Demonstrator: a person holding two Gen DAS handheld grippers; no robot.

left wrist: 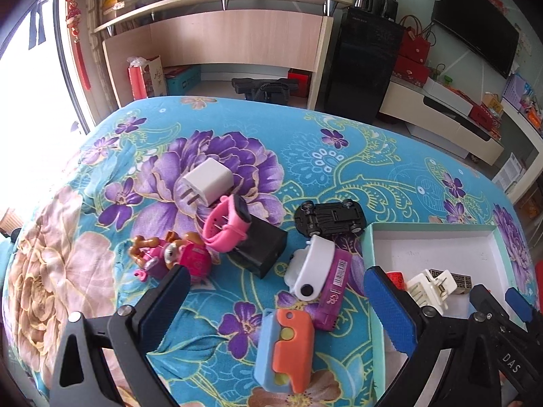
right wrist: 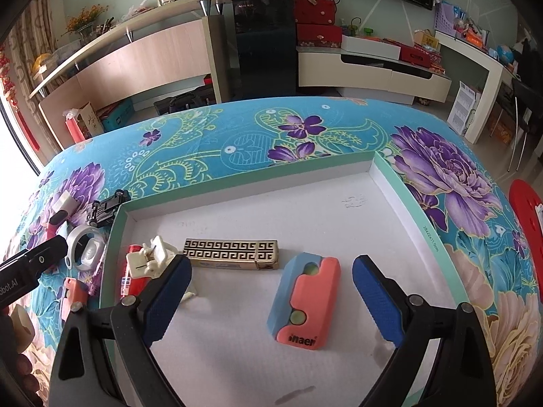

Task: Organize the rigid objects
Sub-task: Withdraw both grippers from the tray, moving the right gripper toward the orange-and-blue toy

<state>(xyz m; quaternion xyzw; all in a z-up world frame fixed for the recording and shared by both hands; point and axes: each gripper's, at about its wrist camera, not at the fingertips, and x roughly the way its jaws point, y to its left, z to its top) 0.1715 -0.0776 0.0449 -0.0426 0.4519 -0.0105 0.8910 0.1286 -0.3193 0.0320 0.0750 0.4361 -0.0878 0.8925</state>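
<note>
A floral bedspread (left wrist: 237, 129) fronts a wooden desk (left wrist: 220, 34); only the left view shows the pink watch (left wrist: 225, 224). Both the left gripper (left wrist: 276, 305) and the right gripper (right wrist: 271, 291) gape, empty.

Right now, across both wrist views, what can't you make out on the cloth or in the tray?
- Left wrist view: black rectangular charger block partly under the pink plastic watch; its plug end is hidden.
- Left wrist view: purple barcode-labelled box partly covered by the white plastic gadget.
- Right wrist view: red cylindrical lighter mostly behind the white hair clip.
- Right wrist view: small print on the mint-green tray rim is too small.
</note>
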